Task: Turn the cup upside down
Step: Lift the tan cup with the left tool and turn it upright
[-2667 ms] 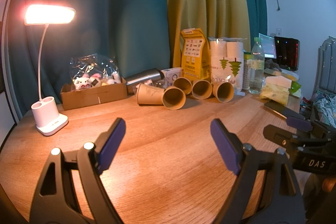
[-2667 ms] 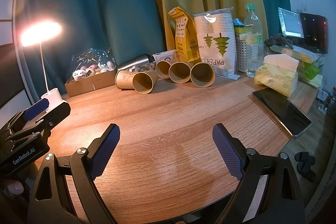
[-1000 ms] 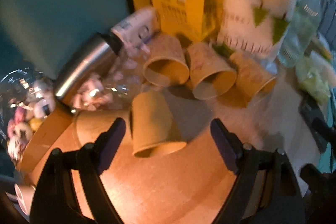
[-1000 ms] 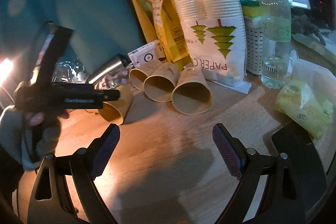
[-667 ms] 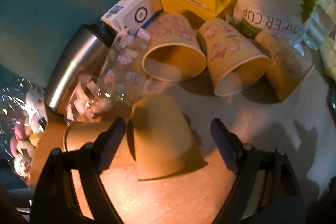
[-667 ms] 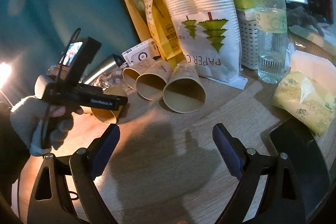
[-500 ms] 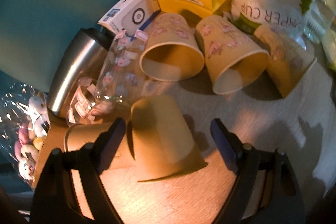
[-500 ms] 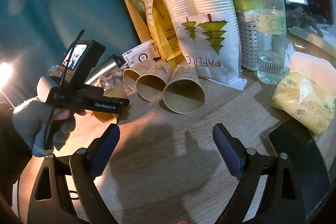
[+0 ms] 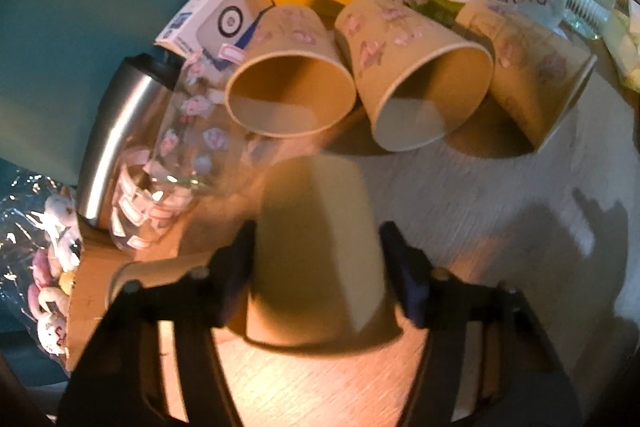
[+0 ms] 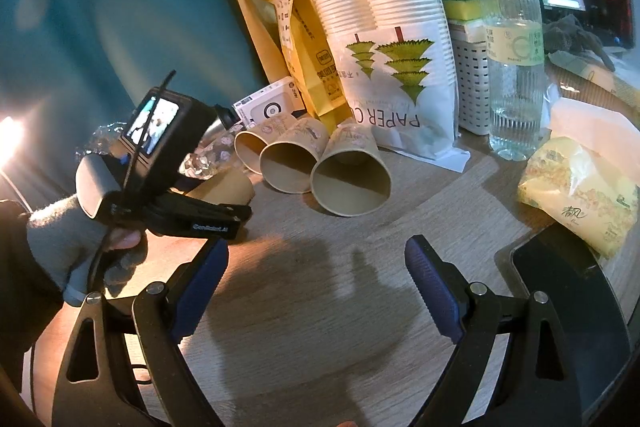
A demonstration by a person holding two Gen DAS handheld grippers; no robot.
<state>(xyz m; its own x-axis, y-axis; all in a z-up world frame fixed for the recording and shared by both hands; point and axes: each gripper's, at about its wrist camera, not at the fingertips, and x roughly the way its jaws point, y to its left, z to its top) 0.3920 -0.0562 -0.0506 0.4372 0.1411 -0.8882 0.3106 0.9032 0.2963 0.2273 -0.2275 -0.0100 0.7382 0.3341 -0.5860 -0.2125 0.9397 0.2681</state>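
Wooden table [image 10: 320, 307], teal curtain behind. Left gripper [image 9: 316, 259] closes narrowly on the plain paper cup [image 9: 316, 247], pads against both walls, apparently to tip it mouth-down. Just behind the cup: three cups on their sides [image 9: 292, 87], glass bottle [image 9: 188, 143]; little clearance there, open wood toward camera. Right gripper [image 10: 316, 283] spread wide, idle.

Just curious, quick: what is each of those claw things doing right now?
Left gripper: closed on a paper cup.
Right gripper: open, holding nothing.
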